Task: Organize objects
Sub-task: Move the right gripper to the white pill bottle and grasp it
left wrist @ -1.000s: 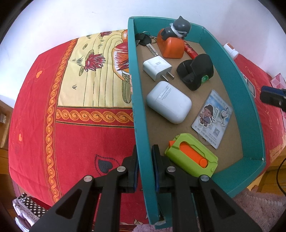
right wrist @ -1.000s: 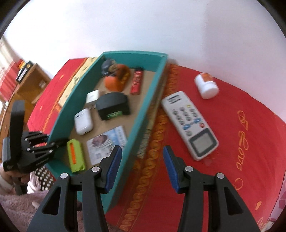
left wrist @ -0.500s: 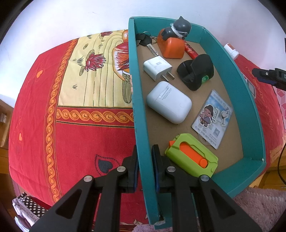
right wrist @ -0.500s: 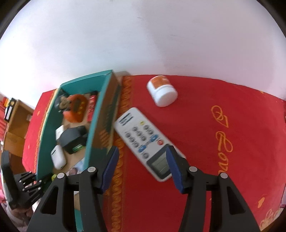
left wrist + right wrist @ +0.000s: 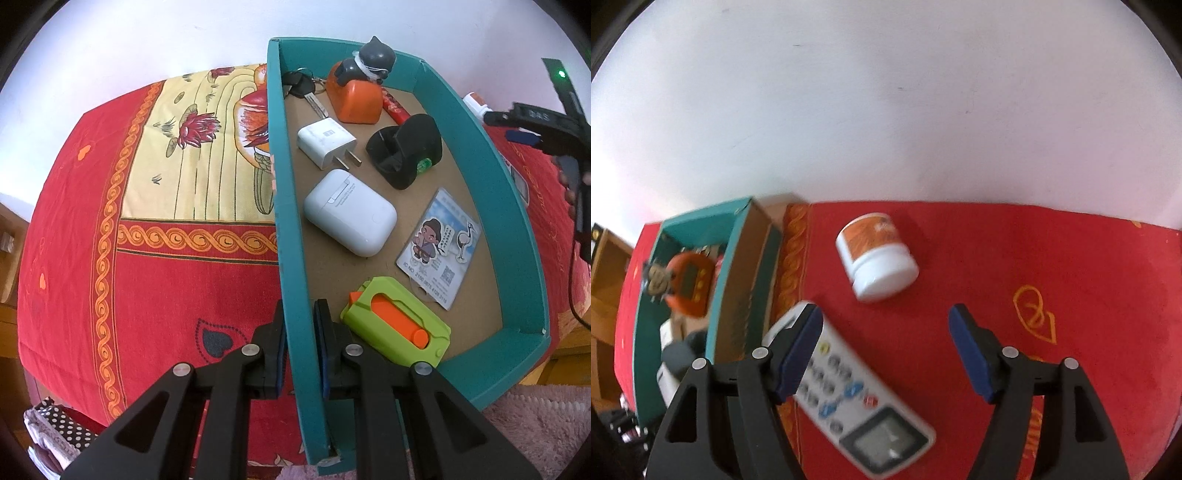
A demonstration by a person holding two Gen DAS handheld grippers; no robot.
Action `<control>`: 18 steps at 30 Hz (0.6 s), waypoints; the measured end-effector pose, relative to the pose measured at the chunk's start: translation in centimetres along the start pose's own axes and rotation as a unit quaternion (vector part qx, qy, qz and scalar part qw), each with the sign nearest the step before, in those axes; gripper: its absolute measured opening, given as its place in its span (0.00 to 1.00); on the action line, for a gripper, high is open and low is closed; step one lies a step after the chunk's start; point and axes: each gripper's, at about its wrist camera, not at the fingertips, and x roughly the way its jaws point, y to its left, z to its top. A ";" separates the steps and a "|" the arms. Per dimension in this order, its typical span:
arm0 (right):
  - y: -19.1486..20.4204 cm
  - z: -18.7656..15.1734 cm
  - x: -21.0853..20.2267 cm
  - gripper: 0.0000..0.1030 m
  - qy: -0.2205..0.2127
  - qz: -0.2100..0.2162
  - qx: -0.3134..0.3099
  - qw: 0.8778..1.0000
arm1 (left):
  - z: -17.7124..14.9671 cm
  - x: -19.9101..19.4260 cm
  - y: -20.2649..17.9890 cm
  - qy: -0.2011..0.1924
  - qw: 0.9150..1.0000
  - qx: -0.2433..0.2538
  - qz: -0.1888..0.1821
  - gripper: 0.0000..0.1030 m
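Left tongs (image 5: 298,332): clamped on the near left wall of the teal box (image 5: 517,206) — one pad inside, one outside.
Right tongs (image 5: 886,354): spread wide, gripping nothing, above the red cloth (image 5: 1052,266).
Box: open-topped, brown floor, standing on the tabletop by the wall.
Contents: white earbud case (image 5: 349,212), white charger plug (image 5: 327,146), black tape dispenser (image 5: 406,149), green-and-orange cutter (image 5: 397,326), cartoon card (image 5: 439,245), keys (image 5: 301,88), orange cat figure (image 5: 360,92).
Outside the box: white remote (image 5: 849,398) just beside its wall — white jar (image 5: 877,260) with orange label lying on its side beyond.
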 end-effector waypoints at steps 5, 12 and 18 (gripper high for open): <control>-0.1 0.4 1.4 0.70 -0.008 0.011 0.008 1.000 | 0.1 0.0 0.2 0.001 1.000 -0.001 0.001 0.12; 0.5 0.0 2.4 0.70 -0.035 0.002 -0.005 0.999 | 0.4 0.2 -0.1 0.001 1.000 -0.005 0.002 0.12; 0.8 -0.3 2.6 0.56 -0.055 0.007 -0.012 0.998 | 0.2 0.2 0.0 0.001 1.000 -0.003 0.002 0.12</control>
